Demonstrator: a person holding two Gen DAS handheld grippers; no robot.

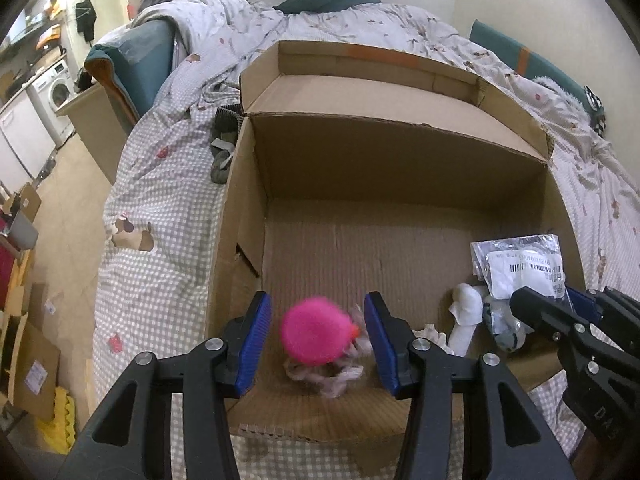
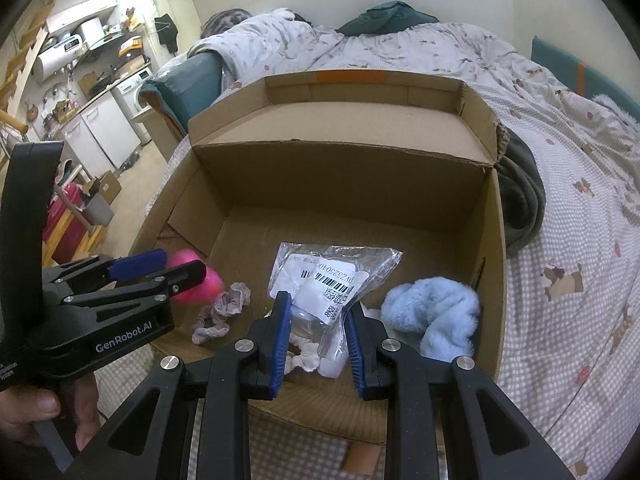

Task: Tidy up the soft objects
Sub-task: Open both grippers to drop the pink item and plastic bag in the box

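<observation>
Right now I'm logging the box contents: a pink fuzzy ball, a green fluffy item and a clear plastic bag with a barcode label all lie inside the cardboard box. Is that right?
Not quite: the fluffy item is light blue, not green, as the right wrist view shows. The rest holds: the pink fuzzy ball and the clear plastic bag with a barcode label do lie inside the cardboard box.

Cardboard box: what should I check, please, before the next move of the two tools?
1. Pink ball free of left tool pads: ok, gaps on both sides.
2. Ball above cardboard box floor: ok.
3. Ball already landed: cannot tell, blurred.
4. Right tool grips plastic bag: ok.
5. Bag within box walls: ok.
6. Blue fluffy cloth clear of right tool: ok, beside it.
</observation>
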